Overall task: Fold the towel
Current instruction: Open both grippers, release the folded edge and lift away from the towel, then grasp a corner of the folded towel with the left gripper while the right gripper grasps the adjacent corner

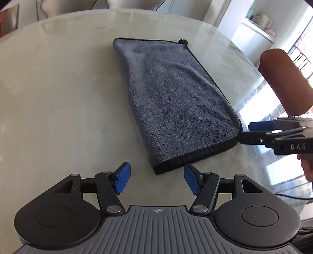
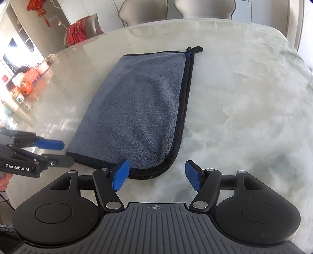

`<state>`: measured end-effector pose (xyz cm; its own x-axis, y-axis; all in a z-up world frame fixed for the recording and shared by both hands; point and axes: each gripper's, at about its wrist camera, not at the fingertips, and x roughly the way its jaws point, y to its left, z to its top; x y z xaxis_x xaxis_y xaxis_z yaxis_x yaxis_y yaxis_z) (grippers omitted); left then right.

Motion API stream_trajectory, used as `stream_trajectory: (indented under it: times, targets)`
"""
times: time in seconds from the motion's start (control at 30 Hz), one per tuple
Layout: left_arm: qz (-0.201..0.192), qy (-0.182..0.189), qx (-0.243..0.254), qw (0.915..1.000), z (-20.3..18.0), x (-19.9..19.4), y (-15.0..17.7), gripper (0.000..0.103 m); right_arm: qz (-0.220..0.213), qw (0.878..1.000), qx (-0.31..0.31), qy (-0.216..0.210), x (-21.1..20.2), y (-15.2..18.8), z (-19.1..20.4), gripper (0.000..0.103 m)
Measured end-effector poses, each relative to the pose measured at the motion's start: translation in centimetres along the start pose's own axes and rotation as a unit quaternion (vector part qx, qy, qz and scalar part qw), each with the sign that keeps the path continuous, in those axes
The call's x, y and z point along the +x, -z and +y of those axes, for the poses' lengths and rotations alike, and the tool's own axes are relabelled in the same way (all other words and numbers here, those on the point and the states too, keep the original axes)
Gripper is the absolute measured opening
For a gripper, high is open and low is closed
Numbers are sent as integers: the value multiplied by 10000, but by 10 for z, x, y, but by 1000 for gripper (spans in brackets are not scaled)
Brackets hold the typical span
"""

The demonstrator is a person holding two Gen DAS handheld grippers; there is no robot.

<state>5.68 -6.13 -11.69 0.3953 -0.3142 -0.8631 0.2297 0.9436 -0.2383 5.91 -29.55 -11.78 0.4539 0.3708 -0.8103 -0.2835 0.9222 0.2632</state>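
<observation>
A grey towel [image 1: 172, 97] with black trim lies folded in half on the pale marble table [image 1: 58, 97]; it also shows in the right wrist view [image 2: 137, 109]. Its doubled trimmed edges run along the right side, with a small hanging loop [image 2: 197, 49] at the far corner. My left gripper [image 1: 156, 178] is open and empty just short of the towel's near left corner. My right gripper [image 2: 156, 175] is open and empty at the near right corner, and is seen from the side in the left wrist view [image 1: 246, 132].
Pale chairs [image 2: 203, 9] stand at the table's far side. A brown chair back [image 1: 283, 82] is at the right. A red cushion [image 2: 80, 33] and shelf clutter [image 2: 27, 78] lie beyond the table's left edge. A cable [image 1: 289, 196] trails at the right.
</observation>
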Motion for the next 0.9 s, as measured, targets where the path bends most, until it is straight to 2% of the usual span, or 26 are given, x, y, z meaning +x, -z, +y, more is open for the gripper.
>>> stream_trajectory:
  times: [0.17, 0.3, 0.33, 0.37, 0.43, 0.47, 0.63, 0.7, 0.9]
  targets:
    - [136, 182, -524, 9984, 4, 4, -7, 67, -47, 10000, -46, -63, -2, 2, 4, 66]
    - [228, 208, -564, 9979, -1, 9, -12, 65, -77, 10000, 12, -41, -3, 5, 4, 66]
    - [251, 210, -530, 9981, -4, 10, -13, 62, -84, 10000, 21, -27, -4, 6, 4, 66]
    - [281, 243, -481, 9981, -6, 11, -13, 50, -91, 10000, 31, -12, -5, 7, 4, 66]
    - [286, 192, -370, 9987, -10, 11, -13, 42, -93, 9999, 48, 2, -5, 8, 4, 67]
    - [271, 171, -281, 9991, -11, 11, -12, 32, -94, 9999, 57, 9, -5, 9, 4, 67]
    - [181, 282, -318, 9989, -11, 6, -16, 11, -113, 9999, 38, -13, -5, 12, 6, 67]
    - [114, 327, -352, 9988, -11, 4, -19, 8, -132, 9999, -4, -38, -5, 12, 8, 67]
    - [101, 301, -115, 9994, -15, 0, -29, 8, -446, 9949, -902, -54, -10, 12, 35, 67]
